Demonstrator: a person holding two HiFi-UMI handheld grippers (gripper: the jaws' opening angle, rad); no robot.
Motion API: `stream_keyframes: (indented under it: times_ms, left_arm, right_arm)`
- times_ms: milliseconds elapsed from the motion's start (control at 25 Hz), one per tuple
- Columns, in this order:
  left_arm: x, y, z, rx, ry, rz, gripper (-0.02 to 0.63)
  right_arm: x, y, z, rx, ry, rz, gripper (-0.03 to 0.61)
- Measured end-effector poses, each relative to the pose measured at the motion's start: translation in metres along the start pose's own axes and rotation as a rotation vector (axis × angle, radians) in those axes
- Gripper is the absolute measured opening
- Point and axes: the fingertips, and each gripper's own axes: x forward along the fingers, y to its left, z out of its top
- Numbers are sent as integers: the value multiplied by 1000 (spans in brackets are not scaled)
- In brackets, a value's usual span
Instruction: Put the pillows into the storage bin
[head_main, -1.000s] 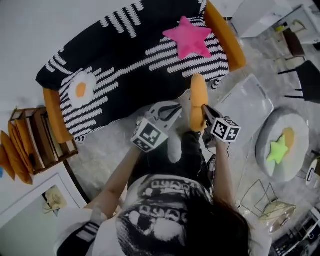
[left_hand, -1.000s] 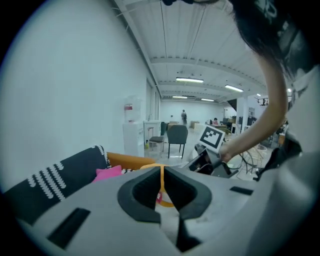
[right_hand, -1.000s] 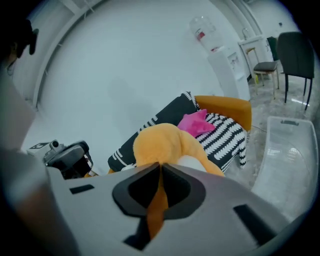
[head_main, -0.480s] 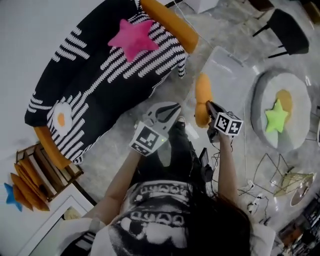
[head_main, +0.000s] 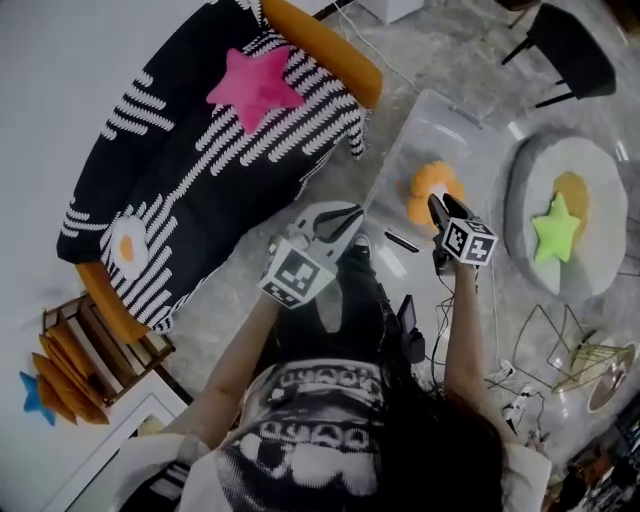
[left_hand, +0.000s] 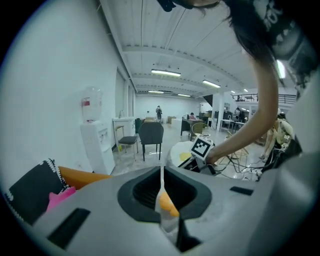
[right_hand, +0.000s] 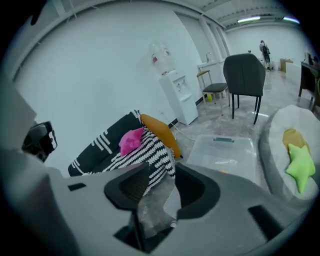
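Yr right gripper (head_main: 438, 204) jaws, just been opening over clear plastic storage bin (head_main: 425, 125), let orange plush pillow (head_main: 432, 183) go; left gripper (head_main: 345, 213) clenched, empty.

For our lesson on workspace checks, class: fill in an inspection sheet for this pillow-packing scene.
Surface: grey stone floor; clear bin stands on it beside the sofa.
Job's things: orange pillow in bin; pink star and egg pillow on sofa; green star on pouf.
Clutter: wire basket on floor.
Grippers: right gripper over bin, jaws have just been opening, nothing between; left gripper shut, empty.
Cables: cables loose on floor near basket.
Surroundings: chair, shelf.
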Motion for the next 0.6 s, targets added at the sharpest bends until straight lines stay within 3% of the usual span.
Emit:
stream_keyframes:
  times_ms: [280, 600]
  left_arm:
    - [-38, 34, -9, -40, -19, 99, 17]
    - [-141, 86, -48, -117, -55, 249, 17]
  right_arm:
    - [24, 67, 11, -64, 9, 87, 158]
    - [70, 211, 17, -213, 35, 228, 158]
